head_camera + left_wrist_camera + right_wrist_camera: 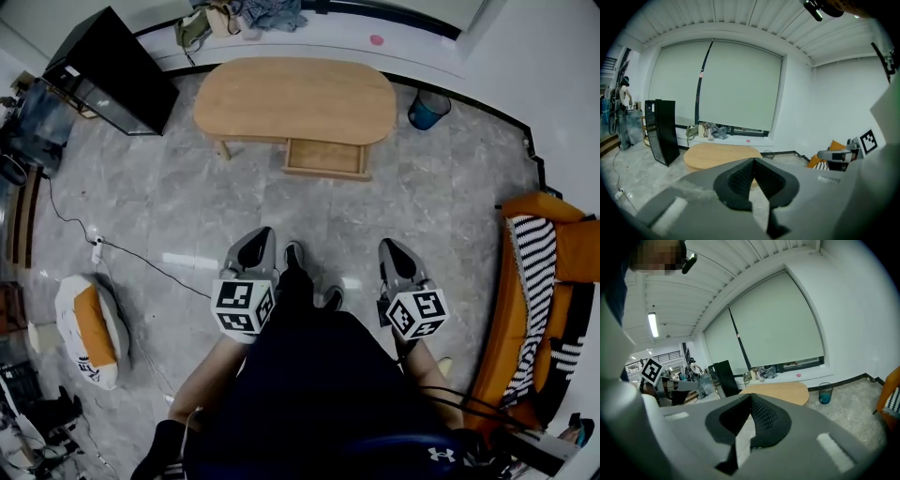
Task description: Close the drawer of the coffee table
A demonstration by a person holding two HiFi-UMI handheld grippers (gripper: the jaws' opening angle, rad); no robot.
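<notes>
- Your left hand-held gripper point(753, 161) is closed: in the left gripper view its two dark pads meet at the tip with nothing between them.
- Your right hand-held gripper point(751, 397) is closed too, its jaws together and empty in the right gripper view.
- In the head view you hold both in front of your body, side by side and apart from each other, each tilted down towards the floor point(169, 197) and pointing towards the far wall.
- The drawer point(326, 157) stands pulled out from the near side of the oval wooden counter point(295, 98), a little right of its middle, with its open top showing.
- The drawer is well apart from both grippers, with bare stone floor between.
- Your shoes point(293, 255) show between the two grippers.
- A black cabinet point(111, 73) stands left of the counter, and a blue bin point(428, 110) is near its right end.
- An orange sofa point(534, 309) with a striped cloth lies at your right.
</notes>
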